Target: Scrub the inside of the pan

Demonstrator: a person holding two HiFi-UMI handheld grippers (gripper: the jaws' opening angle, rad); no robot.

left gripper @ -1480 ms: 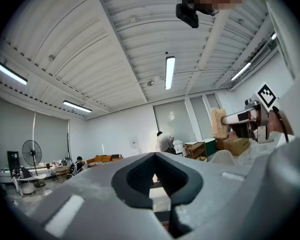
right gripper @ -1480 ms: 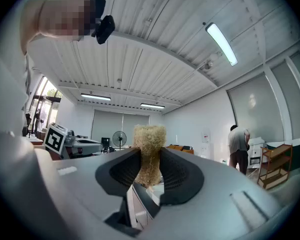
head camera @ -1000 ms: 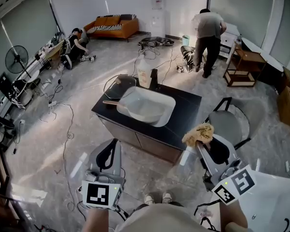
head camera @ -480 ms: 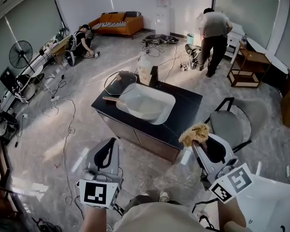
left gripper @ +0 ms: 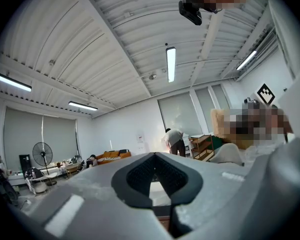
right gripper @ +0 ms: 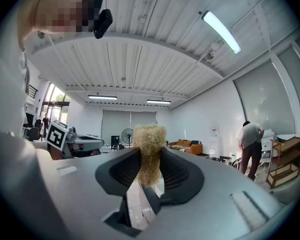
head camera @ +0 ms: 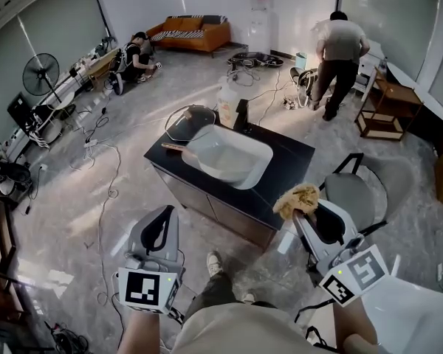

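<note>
In the head view, the left gripper [head camera: 163, 216] is held low with its jaws pressed together on nothing. The right gripper [head camera: 303, 211] pinches a tan fibre scrubber [head camera: 298, 198]. The pan [head camera: 188, 121] sits on the black counter [head camera: 292, 157] beside the white sink [head camera: 229, 157], well apart from both grippers. In the left gripper view, the jaws meet and are empty. In the right gripper view, the scrubber is clamped between the jaws and pokes up above them.

We step forward: one shoe [head camera: 215, 261] now sits ahead on the floor with the leg in frame, no longer both shoes side by side below us. Head view swings, so sofa [head camera: 196, 32], fan [head camera: 42, 74], standing person [head camera: 341, 46] and counter [head camera: 288, 161] all slide right. Left gripper [head camera: 166, 211], right gripper [head camera: 299, 212] and its scrubber [head camera: 297, 200] drift slightly up-left.
</note>
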